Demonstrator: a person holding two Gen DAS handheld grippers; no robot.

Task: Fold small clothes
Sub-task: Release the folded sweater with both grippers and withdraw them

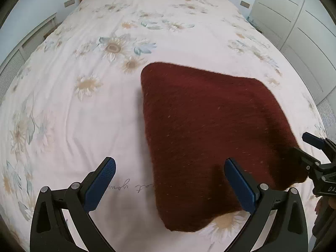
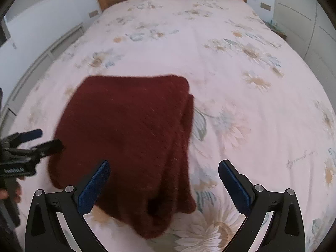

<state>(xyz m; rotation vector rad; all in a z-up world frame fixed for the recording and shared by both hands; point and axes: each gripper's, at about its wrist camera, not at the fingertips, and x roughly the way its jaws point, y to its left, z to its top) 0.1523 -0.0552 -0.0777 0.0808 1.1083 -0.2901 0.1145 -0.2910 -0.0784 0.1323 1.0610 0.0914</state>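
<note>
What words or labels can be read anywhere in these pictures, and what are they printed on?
"DA", white letters cut off by the picture's edge: on the black body of the right claw.
Cursive script, upside down, not readable for sure: on the floral bedspread.
More cursive script, too faint and blurred to read: on the bedspread's right side.
White lettering, too blurred to read: on the left claw.

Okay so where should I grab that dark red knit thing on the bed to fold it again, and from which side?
Probably take the folded red knit by its near corners, coming in low from the near edge of the bed. It lies flat, and stacked layers show along its right edge, so pinch all layers together. Both the left gripper and right gripper are open.
</note>
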